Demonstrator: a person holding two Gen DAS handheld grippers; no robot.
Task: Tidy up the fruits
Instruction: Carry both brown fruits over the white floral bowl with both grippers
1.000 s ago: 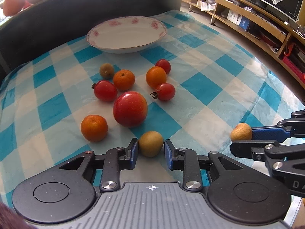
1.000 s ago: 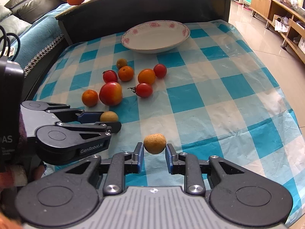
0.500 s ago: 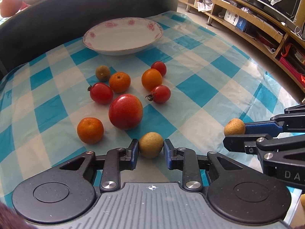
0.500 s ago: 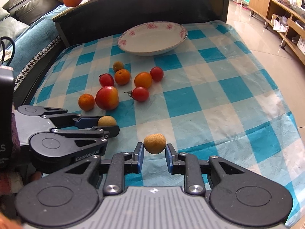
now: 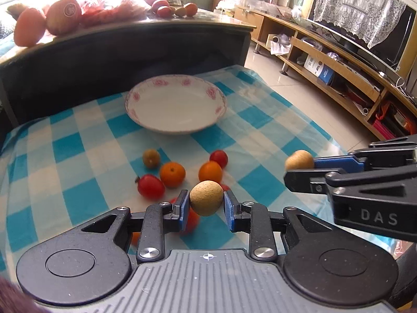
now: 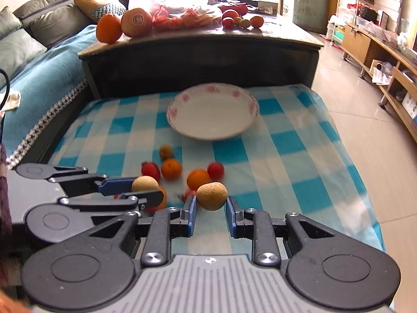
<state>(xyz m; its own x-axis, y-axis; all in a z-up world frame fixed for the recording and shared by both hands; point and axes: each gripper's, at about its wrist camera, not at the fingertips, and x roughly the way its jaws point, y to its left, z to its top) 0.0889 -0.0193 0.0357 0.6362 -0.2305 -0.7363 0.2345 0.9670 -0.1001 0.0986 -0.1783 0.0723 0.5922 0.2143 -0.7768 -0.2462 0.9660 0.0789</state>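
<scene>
Blue-and-white checked cloth (image 5: 86, 140) across the worktop, and at its far end sits the white plate with pink flowers (image 5: 176, 109), nothing in it. Between plate and grippers, loose fruit lies scattered on the cloth: two tangerines (image 5: 172, 174), a red tomato (image 5: 150, 186), a cherry tomato (image 5: 219, 157), a small brownish-green fruit (image 5: 151, 158). Left gripper (image 5: 206, 206) is up off the cloth, its blue-padded fingers (image 5: 183, 208) closed onto a tan round fruit (image 5: 206, 197), one pad pressing each side, the fruit sitting right at the tips. Right gripper (image 6: 209, 210) just beside it, level with it, pinching a second tan fruit (image 6: 211, 195) the same way, fingers only as far apart as the fruit is wide.
</scene>
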